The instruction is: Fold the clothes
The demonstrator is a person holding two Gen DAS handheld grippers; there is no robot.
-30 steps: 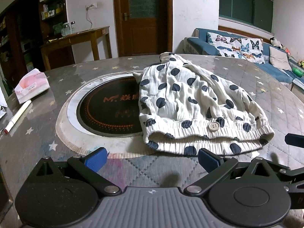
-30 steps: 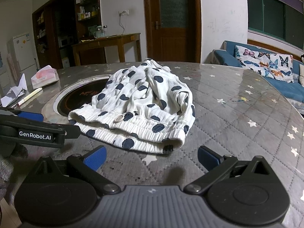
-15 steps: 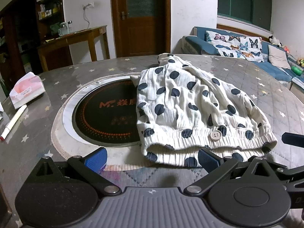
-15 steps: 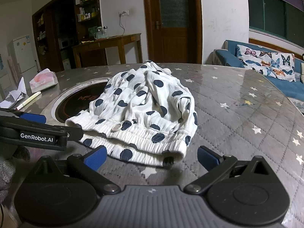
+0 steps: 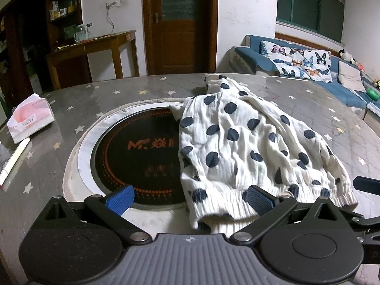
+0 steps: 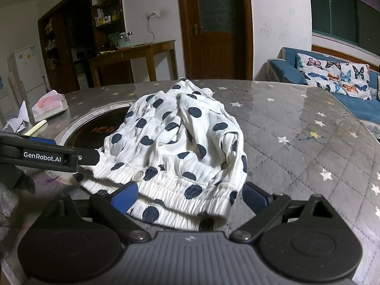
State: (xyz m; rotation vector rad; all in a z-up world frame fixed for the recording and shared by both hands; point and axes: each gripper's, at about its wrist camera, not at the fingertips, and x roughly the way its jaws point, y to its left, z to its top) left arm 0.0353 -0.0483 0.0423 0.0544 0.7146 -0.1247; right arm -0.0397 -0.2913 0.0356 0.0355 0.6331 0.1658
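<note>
A white garment with dark blue polka dots (image 5: pixel 242 142) lies crumpled on the grey star-patterned table, its elastic waistband toward me; it also shows in the right wrist view (image 6: pixel 180 142). My left gripper (image 5: pixel 190 201) is open, its jaws on either side of the waistband's left corner. My right gripper (image 6: pixel 190 196) is open, its jaws on either side of the waistband's right part. The left gripper's finger shows at the left edge of the right wrist view (image 6: pixel 47 158).
A round black induction cooker (image 5: pixel 133 152) is set in the table, partly under the garment. A tissue pack (image 5: pixel 30 116) and a white pen (image 5: pixel 14 161) lie at the left. A wooden side table, a door and a blue sofa (image 5: pixel 308 64) stand behind.
Both grippers have moved forward to the garment. The waistband, which lay ahead of the fingertips, now sits between the open jaws of each.
</note>
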